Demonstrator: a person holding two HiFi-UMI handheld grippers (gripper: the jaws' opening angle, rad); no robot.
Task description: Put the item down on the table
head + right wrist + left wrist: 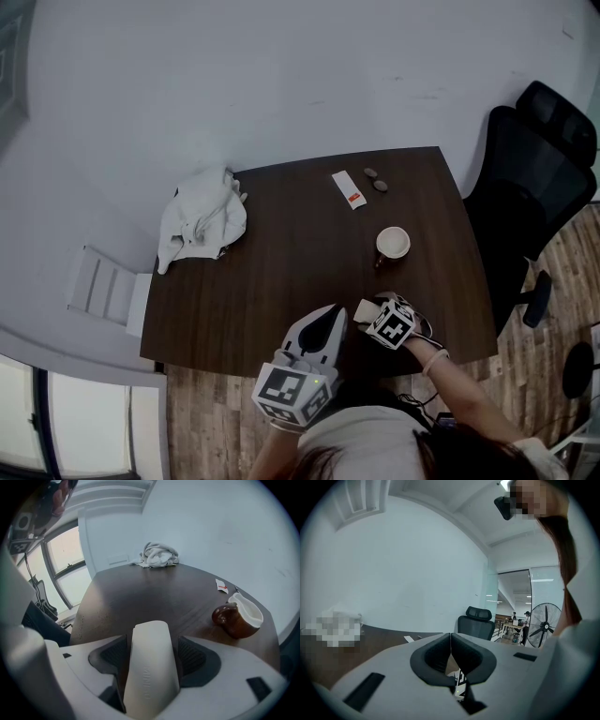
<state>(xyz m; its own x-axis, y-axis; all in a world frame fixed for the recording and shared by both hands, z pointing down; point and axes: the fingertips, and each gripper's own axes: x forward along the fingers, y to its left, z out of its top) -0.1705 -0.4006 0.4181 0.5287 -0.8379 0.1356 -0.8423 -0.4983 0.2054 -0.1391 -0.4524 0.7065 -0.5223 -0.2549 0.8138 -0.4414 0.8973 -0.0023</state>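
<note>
A cream oblong item point(150, 663) lies between the jaws of my right gripper point(151, 654), with a thin dark gap on each side of it. The pads do not press on it, so this gripper is open. In the head view the item point(364, 308) is low over the near edge of the dark wooden table point(281, 272), just ahead of the right gripper point(372, 313). My left gripper point(333, 319) hovers close beside it on the left. Its jaws point(450, 641) meet in a closed line with nothing between them.
A brown mug with a white inside point(393, 243) point(236, 613) stands just beyond the right gripper. A white packet point(348, 189) and two small dark discs point(375, 179) lie at the far edge. A crumpled white cloth point(202, 217) sits far left. A black office chair point(539, 178) stands to the right.
</note>
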